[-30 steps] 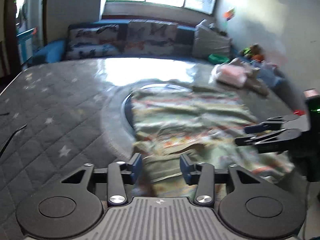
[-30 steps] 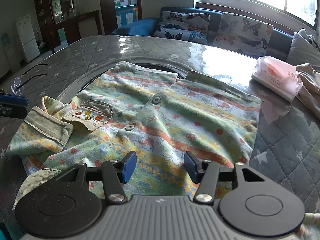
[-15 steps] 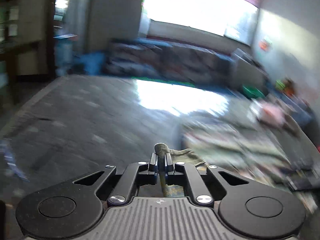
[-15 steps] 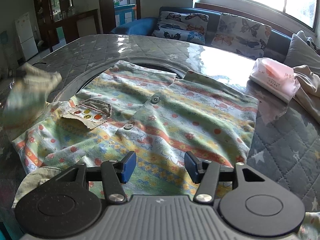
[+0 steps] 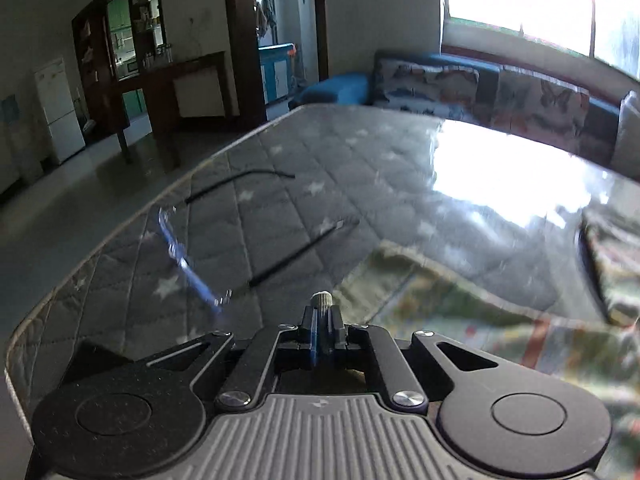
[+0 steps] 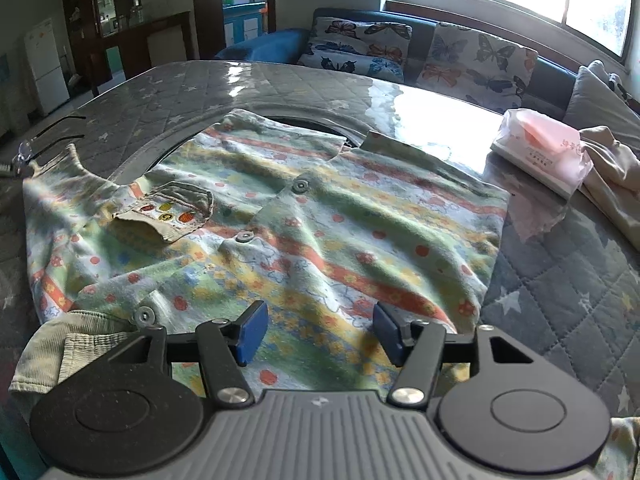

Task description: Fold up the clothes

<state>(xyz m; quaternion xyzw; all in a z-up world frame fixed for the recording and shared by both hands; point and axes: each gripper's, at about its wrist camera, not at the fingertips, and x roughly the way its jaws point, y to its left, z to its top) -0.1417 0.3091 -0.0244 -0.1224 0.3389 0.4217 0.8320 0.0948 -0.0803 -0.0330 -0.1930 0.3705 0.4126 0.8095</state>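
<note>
left gripper (image 5: 321, 322): clamped tight on ribbed cuff (image 5: 321, 300) of colourful striped cotton shirt (image 6: 280, 216) | right gripper (image 6: 318, 338): jaws opening, nothing gripped, above shirt

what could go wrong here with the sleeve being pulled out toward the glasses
1. The left gripper is shut on the sleeve cuff close to the glasses near the table edge; dragging on could sweep them off.
2. Only a sliver of cuff shows between the pads, so it may slip out.
3. The right gripper is opening over the shirt with nothing pinned, so the shirt could slide.
</note>
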